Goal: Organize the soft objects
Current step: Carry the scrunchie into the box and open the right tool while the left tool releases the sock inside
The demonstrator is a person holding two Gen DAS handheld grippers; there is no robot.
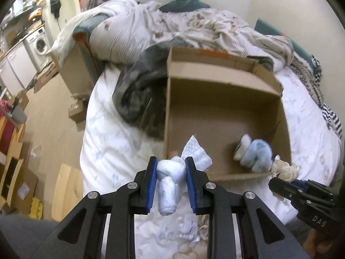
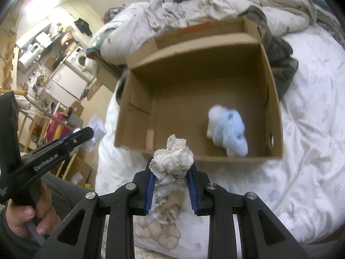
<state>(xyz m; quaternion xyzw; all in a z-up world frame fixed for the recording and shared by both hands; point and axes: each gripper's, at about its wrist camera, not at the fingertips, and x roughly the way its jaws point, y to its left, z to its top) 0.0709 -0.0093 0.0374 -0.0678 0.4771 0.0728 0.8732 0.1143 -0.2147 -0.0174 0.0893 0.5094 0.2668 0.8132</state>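
Observation:
My left gripper [image 1: 170,168] is shut on a knotted pale blue cloth [image 1: 169,172], held just before the near edge of an open cardboard box [image 1: 215,82] on the bed. My right gripper [image 2: 171,172] is shut on a bunched cream lace-trimmed cloth [image 2: 172,157], also at the box's near edge; it shows at the right of the left wrist view [image 1: 284,169]. A fluffy light blue and white soft item [image 2: 227,127] lies inside the box, near its right wall [image 1: 256,153].
The box rests on a white patterned duvet [image 2: 301,151]. A dark grey-green garment [image 1: 138,95] lies against the box's side. Rumpled bedding and pillows [image 1: 172,21] pile up behind. Floor with cardboard pieces and a washing machine [image 1: 38,43] lie to the left.

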